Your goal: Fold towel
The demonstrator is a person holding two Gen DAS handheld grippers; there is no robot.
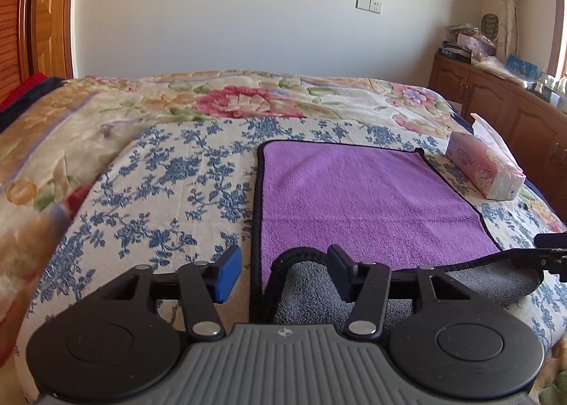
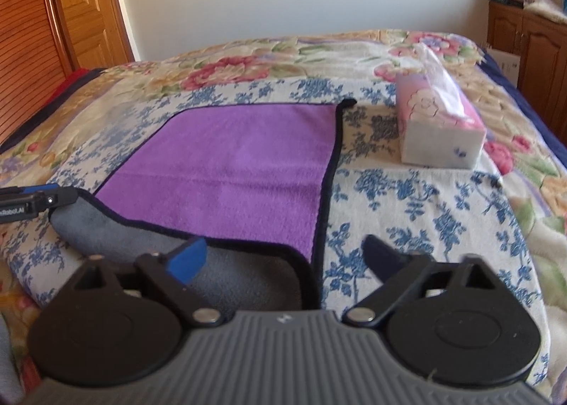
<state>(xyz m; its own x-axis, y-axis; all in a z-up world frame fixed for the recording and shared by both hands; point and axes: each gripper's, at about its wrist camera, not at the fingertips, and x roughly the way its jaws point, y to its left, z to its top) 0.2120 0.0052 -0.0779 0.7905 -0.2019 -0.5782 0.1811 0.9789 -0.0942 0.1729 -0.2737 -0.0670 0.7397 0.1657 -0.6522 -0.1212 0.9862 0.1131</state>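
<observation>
A purple towel [image 1: 358, 199] with a black hem and a grey underside lies on the blue-flowered cloth on the bed; it also shows in the right wrist view [image 2: 234, 171]. Its near edge is turned over, grey side up [image 1: 312, 295]. My left gripper [image 1: 283, 272] is open, its fingers either side of the towel's near left corner. My right gripper [image 2: 287, 259] is open around the near right corner, where the grey fold [image 2: 244, 281] lies between the fingers. The left gripper's tip [image 2: 53, 199] shows at the far end of the fold.
A pink tissue pack [image 1: 485, 167] lies right of the towel, also in the right wrist view [image 2: 439, 125]. The floral quilt [image 1: 248, 100] covers the bed. A wooden cabinet [image 1: 496, 100] stands at the right, a wooden door [image 2: 81, 4] at the left.
</observation>
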